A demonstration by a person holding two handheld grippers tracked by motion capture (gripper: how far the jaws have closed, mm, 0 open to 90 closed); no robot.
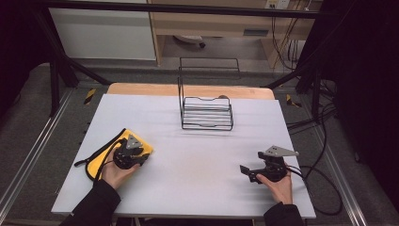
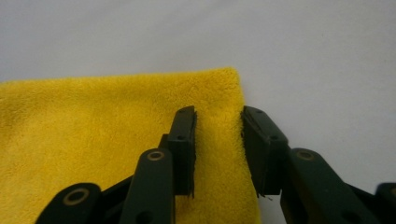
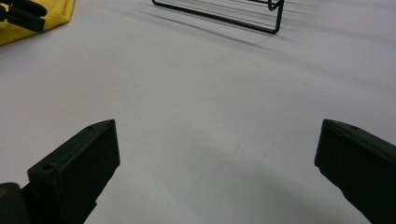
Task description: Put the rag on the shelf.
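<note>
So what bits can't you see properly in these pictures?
- Fluffy yellow cloth: in the left gripper view the picture's left and bottom edges cut it off; in the high view the left gripper and hand cover part of it.
- Left gripper's pads: whether they pinch the cloth's edge yet is unclear.
- Black wire rack: the right gripper view's top edge cuts it off.
- Small grey thing behind the rack: too small to name.
</note>
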